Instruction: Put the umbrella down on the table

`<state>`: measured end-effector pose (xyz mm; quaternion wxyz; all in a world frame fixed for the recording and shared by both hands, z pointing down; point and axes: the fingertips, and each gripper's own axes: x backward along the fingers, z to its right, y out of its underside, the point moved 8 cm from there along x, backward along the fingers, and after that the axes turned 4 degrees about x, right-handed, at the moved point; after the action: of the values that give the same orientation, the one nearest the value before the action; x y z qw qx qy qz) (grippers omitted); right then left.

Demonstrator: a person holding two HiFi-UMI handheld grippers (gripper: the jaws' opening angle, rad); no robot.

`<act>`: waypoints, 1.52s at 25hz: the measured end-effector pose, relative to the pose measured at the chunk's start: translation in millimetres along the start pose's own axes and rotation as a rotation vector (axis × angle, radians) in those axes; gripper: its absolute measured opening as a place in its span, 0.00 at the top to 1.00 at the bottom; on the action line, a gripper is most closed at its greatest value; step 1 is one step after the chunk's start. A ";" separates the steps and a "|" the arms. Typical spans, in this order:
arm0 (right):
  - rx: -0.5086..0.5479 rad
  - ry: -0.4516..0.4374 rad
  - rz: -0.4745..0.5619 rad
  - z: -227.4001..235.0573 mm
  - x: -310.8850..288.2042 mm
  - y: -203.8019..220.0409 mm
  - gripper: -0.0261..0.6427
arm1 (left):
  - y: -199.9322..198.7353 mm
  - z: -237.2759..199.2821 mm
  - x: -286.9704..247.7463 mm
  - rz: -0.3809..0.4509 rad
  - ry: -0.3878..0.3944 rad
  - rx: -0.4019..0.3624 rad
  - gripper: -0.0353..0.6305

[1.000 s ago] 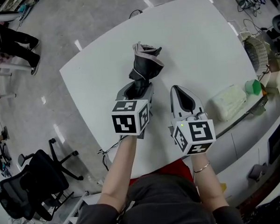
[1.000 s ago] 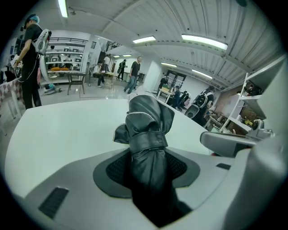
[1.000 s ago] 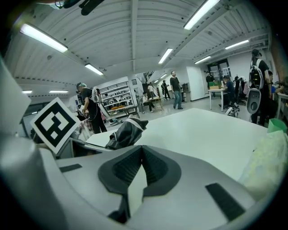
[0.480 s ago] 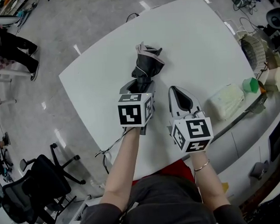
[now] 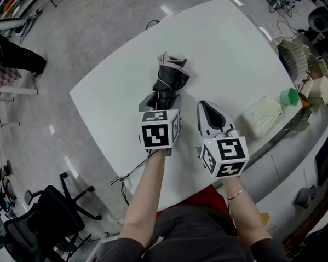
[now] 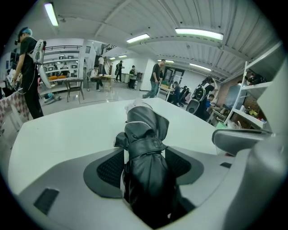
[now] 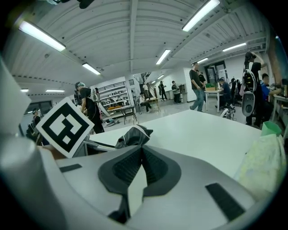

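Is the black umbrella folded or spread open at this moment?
Folded. The umbrella is rolled into a tight black bundle, and its strap is fastened around the gathered cloth; no ribs or canopy are spread out.

no text, label, brand, number or sign can be read in any view; nothing legible is shown.

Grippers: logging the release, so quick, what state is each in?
Left gripper: open, jaws have just been opening, umbrella between them.
Right gripper: shut, empty.
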<state>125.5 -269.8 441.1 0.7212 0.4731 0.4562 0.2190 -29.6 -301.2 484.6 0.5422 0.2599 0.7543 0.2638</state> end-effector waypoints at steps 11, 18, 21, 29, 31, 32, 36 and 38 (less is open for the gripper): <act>0.013 0.036 0.078 -7.9 22.4 -21.6 0.93 | -18.0 6.1 26.5 0.188 -0.013 -0.038 0.52; 0.015 0.045 0.138 -11.1 43.9 -36.3 0.93 | -28.8 16.8 55.6 0.294 0.005 -0.109 0.52; 0.015 0.043 0.169 -16.2 53.2 -44.1 0.93 | -32.4 20.4 72.1 0.343 0.020 -0.127 0.53; 0.022 0.036 0.250 -30.5 86.7 -62.4 0.93 | -34.7 26.8 124.6 0.469 0.036 -0.136 0.66; 0.026 0.037 0.274 -33.4 96.8 -67.6 0.93 | -34.3 28.8 138.1 0.502 0.036 -0.139 0.70; 0.026 0.037 0.285 -34.7 101.8 -69.7 0.93 | -33.8 29.7 144.8 0.516 0.035 -0.139 0.73; 0.022 0.039 0.324 -38.1 120.2 -73.3 0.93 | -31.8 33.4 169.1 0.567 0.029 -0.147 0.78; 0.022 0.038 0.338 -40.1 129.2 -72.9 0.93 | -29.6 35.0 181.3 0.592 0.024 -0.151 0.83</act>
<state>145.4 -187.1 313.1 0.6602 0.5465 0.3862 0.3411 -49.5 -195.6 331.5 0.4508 0.4242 0.6302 0.4688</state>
